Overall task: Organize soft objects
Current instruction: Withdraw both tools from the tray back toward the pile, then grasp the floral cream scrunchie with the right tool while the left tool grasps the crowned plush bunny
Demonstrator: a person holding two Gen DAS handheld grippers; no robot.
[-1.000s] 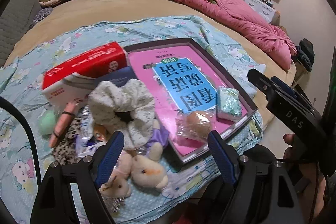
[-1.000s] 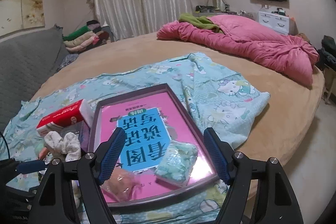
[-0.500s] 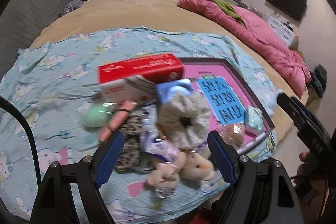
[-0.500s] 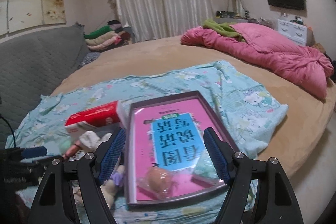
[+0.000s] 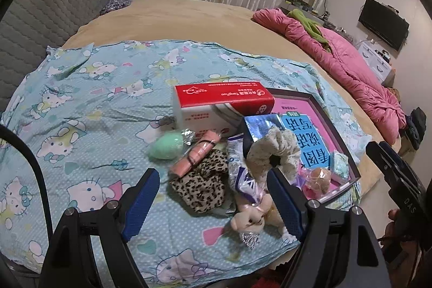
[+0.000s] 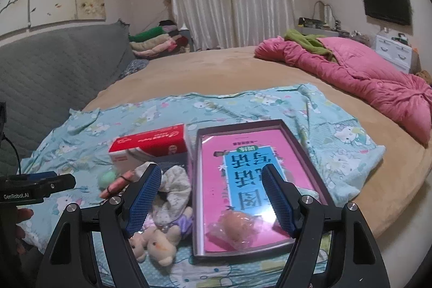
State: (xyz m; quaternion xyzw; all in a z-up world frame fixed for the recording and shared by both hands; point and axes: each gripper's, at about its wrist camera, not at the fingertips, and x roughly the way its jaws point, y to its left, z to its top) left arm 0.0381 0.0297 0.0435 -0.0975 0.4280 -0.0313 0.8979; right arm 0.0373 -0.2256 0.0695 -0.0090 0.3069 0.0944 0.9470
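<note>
A heap of soft things lies on the blue cartoon-print cloth (image 5: 94,104): a leopard-print scrunchie (image 5: 201,184), a cream floral scrunchie (image 5: 278,150), a rolled pink cloth (image 5: 195,157), a green egg-shaped sponge (image 5: 167,146) and a small plush toy (image 5: 251,220). My left gripper (image 5: 213,203) hangs open above the heap, holding nothing. My right gripper (image 6: 209,197) is open too, over the tray (image 6: 310,153) with the pink book. A wrapped peach sponge (image 6: 237,230) lies in the tray's near end, and the plush toy (image 6: 159,242) sits left of it.
A red and white tissue box (image 5: 216,104) stands behind the heap, against the tray (image 5: 337,126). A pink quilt (image 6: 364,80) lies at the bed's far right. Folded clothes (image 6: 156,42) and a grey headboard (image 6: 54,72) are at the back left.
Both grippers have drawn back and swung left, so the heap and tray sit further right and smaller in the left wrist view. Both stay open.
</note>
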